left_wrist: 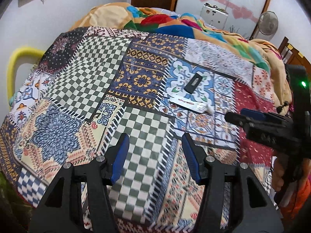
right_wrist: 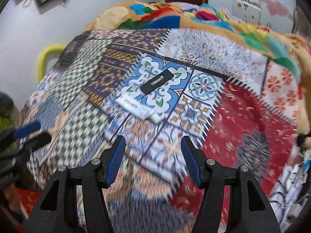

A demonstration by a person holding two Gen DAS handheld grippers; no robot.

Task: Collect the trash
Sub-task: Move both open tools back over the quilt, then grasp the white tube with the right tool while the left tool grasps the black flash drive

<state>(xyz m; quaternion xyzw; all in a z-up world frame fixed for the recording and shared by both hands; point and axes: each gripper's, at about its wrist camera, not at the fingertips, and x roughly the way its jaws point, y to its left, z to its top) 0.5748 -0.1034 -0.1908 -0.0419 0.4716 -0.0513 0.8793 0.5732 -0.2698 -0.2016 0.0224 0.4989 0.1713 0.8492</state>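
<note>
A bed fills both views, covered by a patchwork bedsheet [left_wrist: 124, 89] with a bright multicoloured blanket [left_wrist: 159, 19] heaped behind it. On a blue-and-white floral patch lie two pieces of trash — a flat black packet [right_wrist: 157, 84] and, just beside it, a white tube [right_wrist: 140, 108] with red print. The left gripper [left_wrist: 155, 141] hovers over a green checked patch, jaws parted with nothing between them. The right gripper [right_wrist: 152, 142] hangs nearer the tube, likewise released and empty.

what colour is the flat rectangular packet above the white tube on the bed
Black, with a small silvery mark; the flat rectangular packet shows best in the right wrist view.
</note>
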